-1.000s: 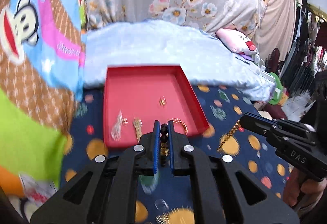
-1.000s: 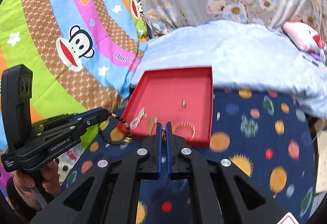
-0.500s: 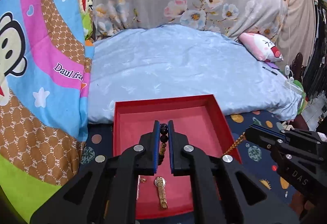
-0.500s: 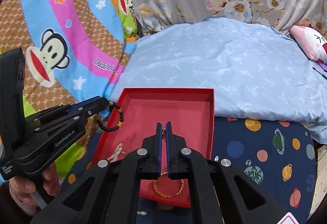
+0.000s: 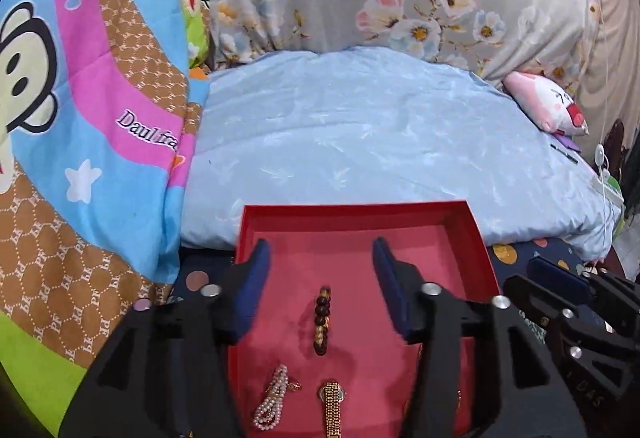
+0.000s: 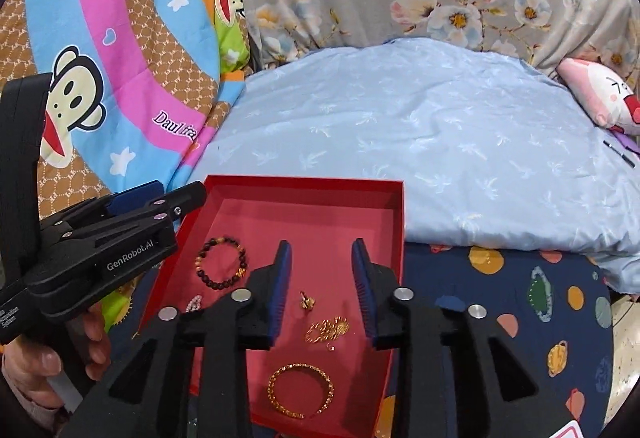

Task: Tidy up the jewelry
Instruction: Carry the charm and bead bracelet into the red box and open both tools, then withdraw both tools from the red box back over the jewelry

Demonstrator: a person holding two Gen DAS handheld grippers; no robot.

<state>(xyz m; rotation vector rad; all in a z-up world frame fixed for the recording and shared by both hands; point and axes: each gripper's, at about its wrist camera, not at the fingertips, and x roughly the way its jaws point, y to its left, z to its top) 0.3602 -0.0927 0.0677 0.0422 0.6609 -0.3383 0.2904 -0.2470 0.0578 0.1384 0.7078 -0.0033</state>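
A red tray (image 5: 360, 212) (image 6: 304, 184) lies on the bed. My left gripper (image 5: 320, 258) is open above it, and a dark bead bracelet (image 5: 322, 320) (image 6: 221, 263) lies in the tray below the jaws. My right gripper (image 6: 321, 252) is open over a gold chain (image 6: 326, 330) and a small gold piece (image 6: 307, 301) lying in the tray. A gold bangle (image 6: 300, 390), a pearl bracelet (image 5: 274, 392) and a gold watch (image 5: 333, 406) also lie in the tray. The left gripper shows at the left of the right wrist view (image 6: 132, 198).
A light blue quilt (image 5: 380, 142) lies behind the tray. A colourful monkey-print blanket (image 5: 80, 118) is on the left. A dark blue planet-print sheet (image 6: 520, 298) is on the right. A pink plush (image 5: 548, 110) lies at the far right.
Both grippers have opened. The bead bracelet dropped from the left gripper into the tray, and the gold chain dropped from the right gripper. Both moved forward over the tray.
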